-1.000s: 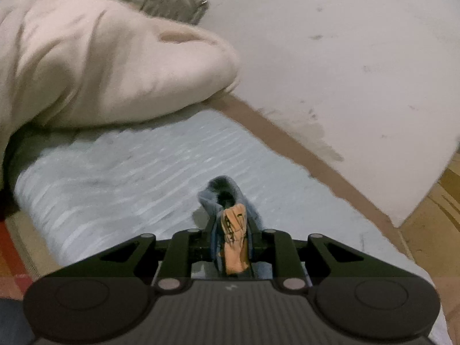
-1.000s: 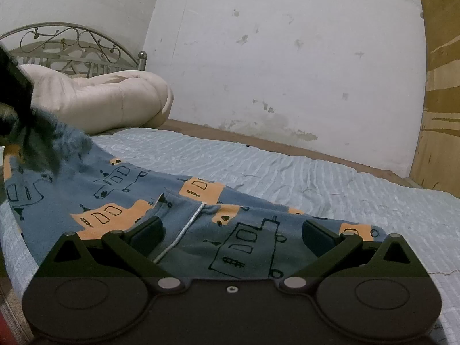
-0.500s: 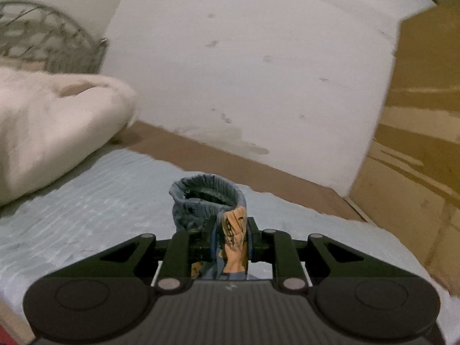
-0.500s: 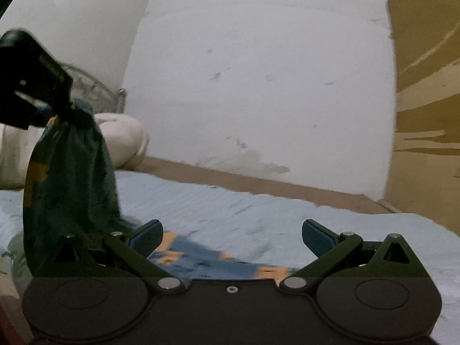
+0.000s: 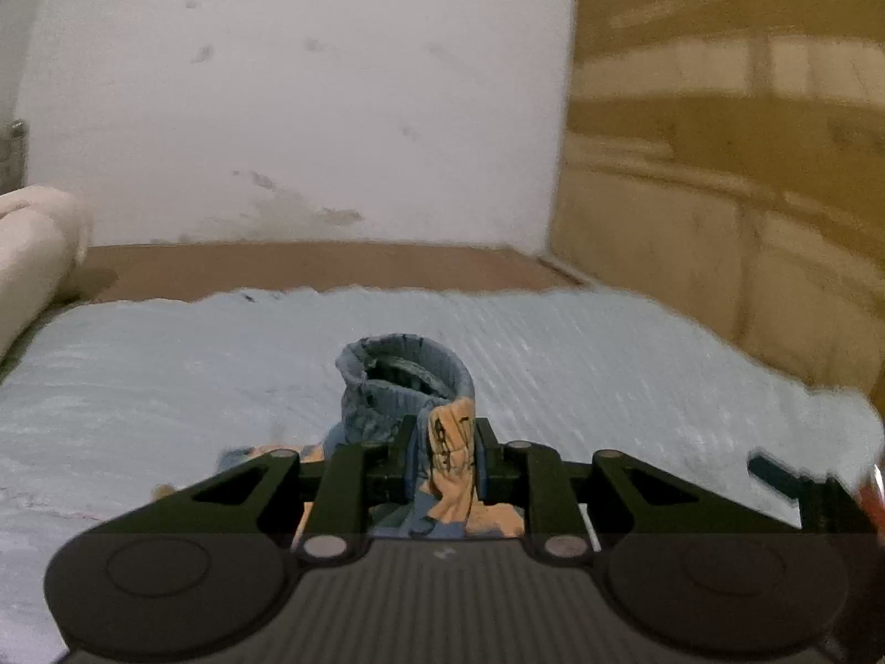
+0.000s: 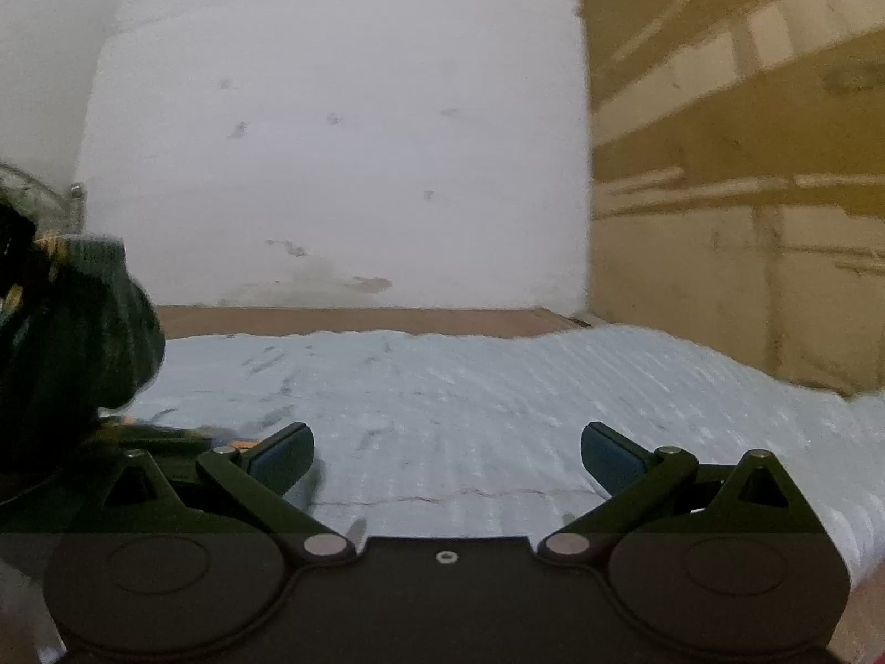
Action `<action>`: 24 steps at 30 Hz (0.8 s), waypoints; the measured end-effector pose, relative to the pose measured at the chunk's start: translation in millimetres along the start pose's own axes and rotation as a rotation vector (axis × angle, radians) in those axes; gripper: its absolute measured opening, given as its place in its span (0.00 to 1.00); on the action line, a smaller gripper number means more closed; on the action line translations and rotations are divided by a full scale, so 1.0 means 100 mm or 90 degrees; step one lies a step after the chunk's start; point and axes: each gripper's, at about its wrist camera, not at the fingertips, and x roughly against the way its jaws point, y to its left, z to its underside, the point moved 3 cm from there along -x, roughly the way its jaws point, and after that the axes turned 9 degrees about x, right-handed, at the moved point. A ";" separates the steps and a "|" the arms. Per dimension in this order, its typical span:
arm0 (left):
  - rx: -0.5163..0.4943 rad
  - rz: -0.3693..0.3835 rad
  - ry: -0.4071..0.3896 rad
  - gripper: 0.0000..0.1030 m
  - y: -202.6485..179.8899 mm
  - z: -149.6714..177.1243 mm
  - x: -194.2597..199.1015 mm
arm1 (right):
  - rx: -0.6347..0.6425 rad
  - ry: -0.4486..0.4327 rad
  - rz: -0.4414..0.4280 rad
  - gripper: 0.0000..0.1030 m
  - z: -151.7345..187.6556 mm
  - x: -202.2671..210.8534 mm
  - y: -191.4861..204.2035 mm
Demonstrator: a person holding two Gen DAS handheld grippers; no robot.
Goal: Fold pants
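Note:
The pants (image 5: 406, 387) are blue-grey with orange patches and black line drawings. My left gripper (image 5: 445, 456) is shut on a bunched leg end, whose ribbed cuff stands open above the fingers, held over the light blue bed sheet (image 5: 166, 365). In the right wrist view the lifted pants (image 6: 77, 343) hang as a dark bundle at the far left, with the left gripper beside them. My right gripper (image 6: 447, 451) is open and empty, low over the bare sheet (image 6: 470, 387), with its blue pads (image 6: 608, 456) wide apart.
A cream duvet (image 5: 33, 254) lies at the left end of the bed. A brown bed edge (image 5: 310, 265) runs along the white wall (image 5: 310, 110). A wooden wardrobe (image 5: 730, 177) stands at the right. A metal headboard (image 6: 33, 193) shows at the left.
My left gripper has lifted the pants leg and swung right, toward the wardrobe. My right gripper has swung right too; the pants no longer lie between its fingers.

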 end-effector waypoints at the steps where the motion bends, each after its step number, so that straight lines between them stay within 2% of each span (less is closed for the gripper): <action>1: -0.012 0.004 0.014 0.24 -0.07 0.06 -0.06 | -0.008 0.003 0.004 0.99 0.03 0.00 -0.03; 4: -0.029 0.015 0.053 0.33 -0.23 0.22 -0.21 | -0.021 0.015 0.007 0.99 0.12 -0.02 -0.10; 7: -0.022 0.030 0.073 0.37 -0.28 0.30 -0.26 | -0.026 0.029 0.006 0.99 0.16 -0.12 -0.12; 12: -0.002 0.031 0.079 0.52 -0.17 0.35 -0.25 | -0.031 0.047 0.009 0.99 0.20 -0.24 -0.11; 13: 0.005 0.028 0.076 0.57 -0.10 0.36 -0.16 | -0.031 0.049 0.009 0.99 0.21 -0.25 -0.11; 15: 0.018 0.017 0.069 0.69 -0.02 0.33 -0.09 | -0.031 0.053 0.010 0.99 0.22 -0.31 -0.13; 17: 0.037 -0.015 0.052 0.83 0.11 0.27 -0.03 | -0.029 0.060 0.009 0.99 0.25 -0.33 -0.12; 22: 0.074 -0.085 0.014 0.97 0.39 0.08 0.13 | -0.028 0.063 0.005 0.99 0.30 -0.35 -0.09; 24: 0.087 -0.106 -0.005 0.99 0.53 -0.02 0.22 | -0.035 0.050 0.001 0.99 0.29 -0.32 -0.09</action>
